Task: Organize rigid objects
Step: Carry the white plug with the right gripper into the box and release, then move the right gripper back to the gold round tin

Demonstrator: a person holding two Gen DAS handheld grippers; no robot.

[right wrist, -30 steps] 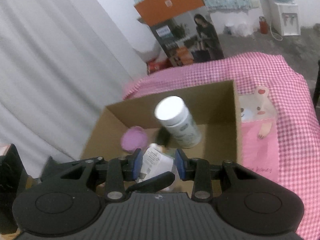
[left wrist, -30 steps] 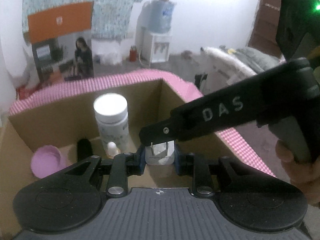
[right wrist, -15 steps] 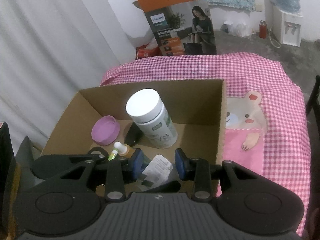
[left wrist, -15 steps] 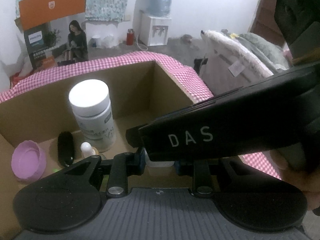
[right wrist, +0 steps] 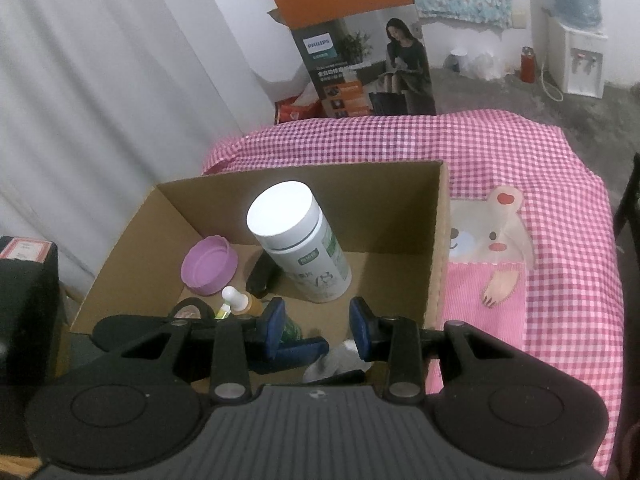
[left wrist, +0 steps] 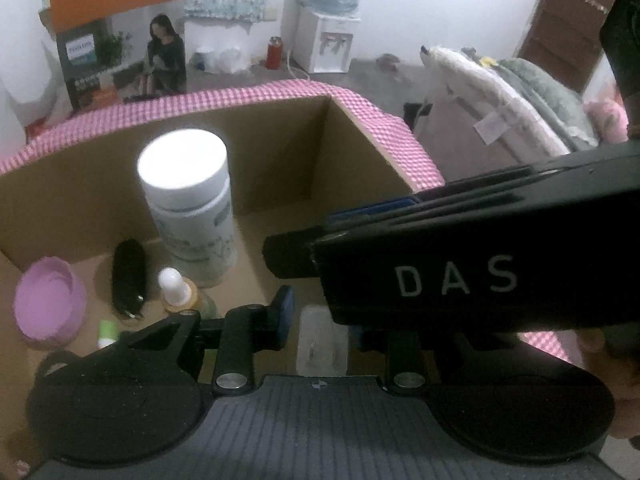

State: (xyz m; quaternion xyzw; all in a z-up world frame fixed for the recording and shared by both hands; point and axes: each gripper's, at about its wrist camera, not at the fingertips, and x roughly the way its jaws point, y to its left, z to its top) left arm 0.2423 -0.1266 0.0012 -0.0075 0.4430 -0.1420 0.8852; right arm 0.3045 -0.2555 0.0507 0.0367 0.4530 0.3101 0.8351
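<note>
A cardboard box [right wrist: 436,240] sits on the pink checked cloth. In it stand a tall white bottle [right wrist: 298,236], a purple lid [right wrist: 208,266], a black oblong item [right wrist: 262,274] and a small dropper bottle [right wrist: 240,300]. They also show in the left wrist view: bottle [left wrist: 190,204], lid [left wrist: 48,300], black item [left wrist: 128,276], dropper [left wrist: 176,288]. My left gripper [left wrist: 320,316] holds a small white packet [left wrist: 322,340] low at the box's near side. My right gripper [right wrist: 318,328] is open just above it; the packet [right wrist: 340,360] shows below its jaws. The right gripper's body [left wrist: 480,264] crosses the left view.
The pink checked cloth [right wrist: 560,184] with a bear print covers the surface right of the box. A tall printed carton [right wrist: 360,60] stands behind. A water dispenser [right wrist: 576,56] is at the back right. A dark object [right wrist: 24,300] stands left of the box.
My right gripper has opened and let go of the white packet, and pulled back slightly. Both grippers sank lower towards the box. The left gripper still holds the packet.
</note>
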